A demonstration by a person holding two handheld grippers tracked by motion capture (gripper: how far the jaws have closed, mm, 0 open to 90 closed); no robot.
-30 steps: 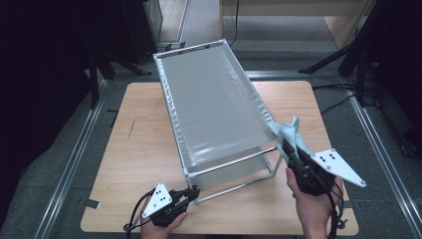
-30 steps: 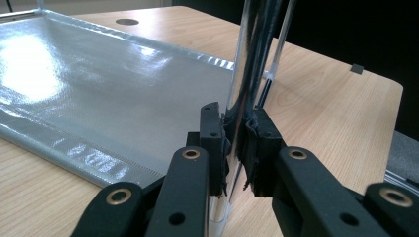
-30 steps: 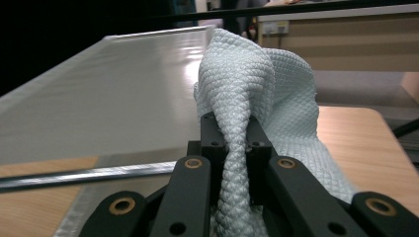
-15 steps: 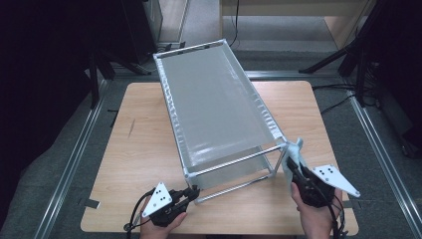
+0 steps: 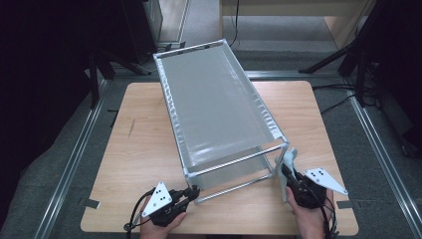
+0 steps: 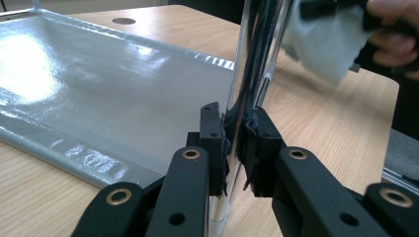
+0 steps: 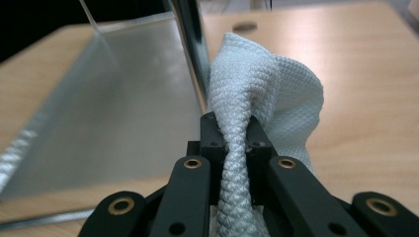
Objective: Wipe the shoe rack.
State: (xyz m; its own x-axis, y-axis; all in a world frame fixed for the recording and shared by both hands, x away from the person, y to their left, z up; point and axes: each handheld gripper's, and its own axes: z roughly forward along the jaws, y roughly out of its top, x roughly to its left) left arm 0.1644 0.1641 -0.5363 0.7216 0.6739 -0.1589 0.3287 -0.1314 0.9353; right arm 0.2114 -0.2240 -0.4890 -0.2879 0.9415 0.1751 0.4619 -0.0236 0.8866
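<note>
A two-tier metal rack (image 5: 219, 104) with grey fabric shelves stands on the wooden table (image 5: 139, 144). My left gripper (image 5: 191, 193) is shut on the rack's near left chrome leg (image 6: 243, 98), low by the table. My right gripper (image 5: 287, 175) is shut on a white waffle-weave cloth (image 7: 257, 103), and the cloth (image 5: 289, 162) rests against the near right leg (image 7: 190, 44). In the left gripper view the cloth (image 6: 321, 44) and the other hand (image 6: 395, 29) appear at the upper right.
The lower shelf (image 6: 99, 94) lies just above the tabletop. Bare wood stretches left of the rack (image 5: 144, 129) and along the near edge. A round hole (image 6: 123, 20) marks the table's far part. Dark stands (image 5: 348, 55) and floor rails (image 5: 74, 154) surround the table.
My right gripper has come down along the near right leg with the cloth, from the top corner to low by the table. The left gripper has stayed put.
</note>
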